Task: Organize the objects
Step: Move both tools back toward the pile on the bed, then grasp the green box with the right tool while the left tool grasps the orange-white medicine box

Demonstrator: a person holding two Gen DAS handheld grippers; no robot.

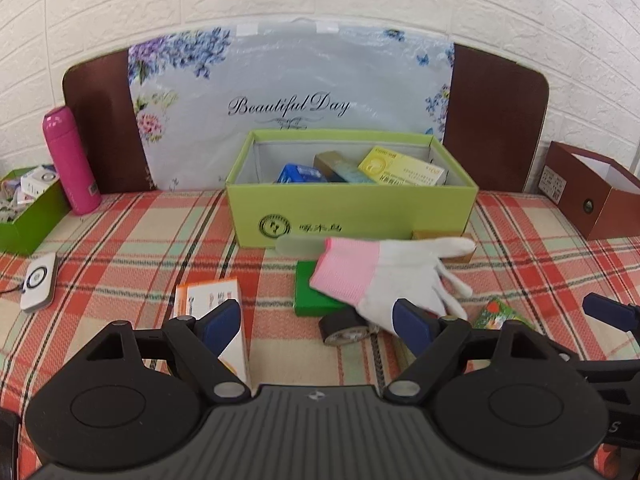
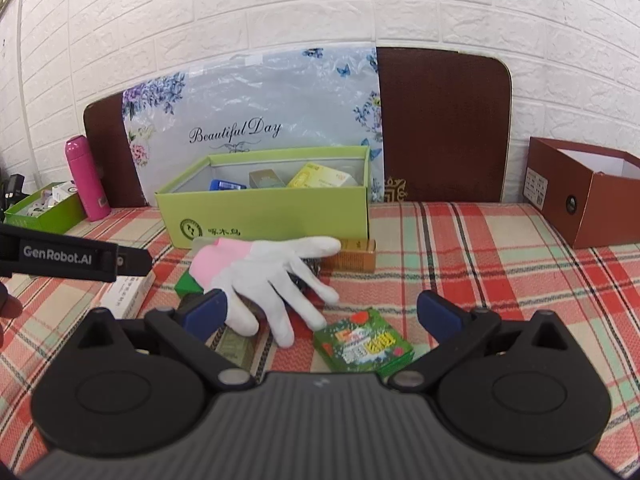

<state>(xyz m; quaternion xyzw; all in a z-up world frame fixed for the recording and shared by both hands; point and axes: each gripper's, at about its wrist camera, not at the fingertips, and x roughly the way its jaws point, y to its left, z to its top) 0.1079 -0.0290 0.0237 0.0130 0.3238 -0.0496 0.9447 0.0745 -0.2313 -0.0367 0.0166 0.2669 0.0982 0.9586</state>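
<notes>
The white-and-pink glove (image 1: 384, 276) is lying across a dark green box (image 1: 316, 292), hiding most of it, and is also covering part of a black tape roll (image 1: 344, 328). The left gripper (image 1: 320, 322) is hovering with its jaws spread, nothing between them. The right gripper (image 2: 322, 316) is likewise gaping above a green card pack (image 2: 362, 344). The lime storage box (image 1: 352, 208) is standing just behind, boxes inside. An orange-and-white carton (image 1: 214, 308) is sitting partly behind the left finger.
</notes>
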